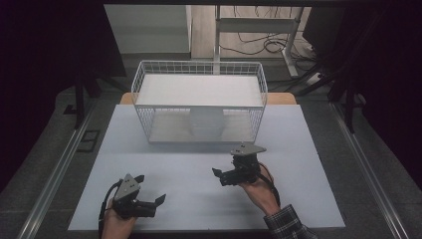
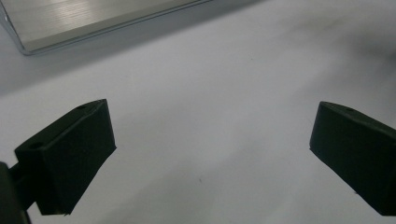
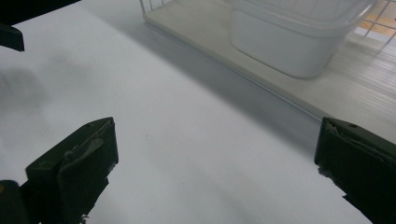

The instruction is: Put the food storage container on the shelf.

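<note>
Claws left [image 1: 160, 200] and right [image 1: 217, 172] gape wide over bare table [image 1: 308, 149], wire basket [image 1: 149, 84] holding tub [image 3: 289, 46] beyond.

So the wire rack [image 1: 199, 102] sits at the far middle of the table [image 1: 303, 149], with a shelf board [image 1: 199, 89] across its top and a tub [image 1: 206, 124] tucked underneath on its lower level, roughly centered. Nearer the person, the left gripper [image 1: 160, 200] is down at the near left, and the right gripper [image 1: 217, 174] is right of it and a bit farther in, just in front of the rack. Both are well apart from each other, nothing between their jaws.
</note>
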Demonstrator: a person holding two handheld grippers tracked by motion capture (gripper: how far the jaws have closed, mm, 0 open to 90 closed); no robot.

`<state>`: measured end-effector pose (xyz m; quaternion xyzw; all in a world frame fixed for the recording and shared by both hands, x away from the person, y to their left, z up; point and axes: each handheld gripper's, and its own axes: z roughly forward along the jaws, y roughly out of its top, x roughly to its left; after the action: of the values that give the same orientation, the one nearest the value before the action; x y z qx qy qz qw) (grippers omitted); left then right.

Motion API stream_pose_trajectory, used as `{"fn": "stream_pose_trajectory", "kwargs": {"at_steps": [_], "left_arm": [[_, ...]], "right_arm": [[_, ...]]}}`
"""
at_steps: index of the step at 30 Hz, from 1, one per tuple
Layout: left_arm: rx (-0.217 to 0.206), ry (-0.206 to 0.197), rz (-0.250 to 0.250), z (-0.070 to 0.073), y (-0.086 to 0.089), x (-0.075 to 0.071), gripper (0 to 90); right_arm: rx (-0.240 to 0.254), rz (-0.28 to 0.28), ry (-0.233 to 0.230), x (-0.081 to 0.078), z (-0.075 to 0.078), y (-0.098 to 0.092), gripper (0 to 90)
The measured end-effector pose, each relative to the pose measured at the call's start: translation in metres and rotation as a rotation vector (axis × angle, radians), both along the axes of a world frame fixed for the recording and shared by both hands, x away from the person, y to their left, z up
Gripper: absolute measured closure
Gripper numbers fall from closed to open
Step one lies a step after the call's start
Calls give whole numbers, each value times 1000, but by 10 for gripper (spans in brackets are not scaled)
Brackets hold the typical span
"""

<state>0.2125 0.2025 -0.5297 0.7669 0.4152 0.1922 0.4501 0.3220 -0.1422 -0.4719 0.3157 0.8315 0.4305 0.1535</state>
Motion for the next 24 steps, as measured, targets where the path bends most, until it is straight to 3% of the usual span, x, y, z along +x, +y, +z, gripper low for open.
{"fn": "stream_pose_trajectory", "kwargs": {"at_steps": [6, 15, 24], "left_arm": [[7, 6, -4, 0, -1, -1, 0], [35, 17, 0, 0, -1, -1, 0], [52, 18, 7, 3, 4, -3, 0]], "right_arm": [[-4, -10, -11, -10, -4, -9, 0], [6, -24, 10, -20, -6, -23, 0], [-20, -44, 12, -31, -10, -36, 0]]}}
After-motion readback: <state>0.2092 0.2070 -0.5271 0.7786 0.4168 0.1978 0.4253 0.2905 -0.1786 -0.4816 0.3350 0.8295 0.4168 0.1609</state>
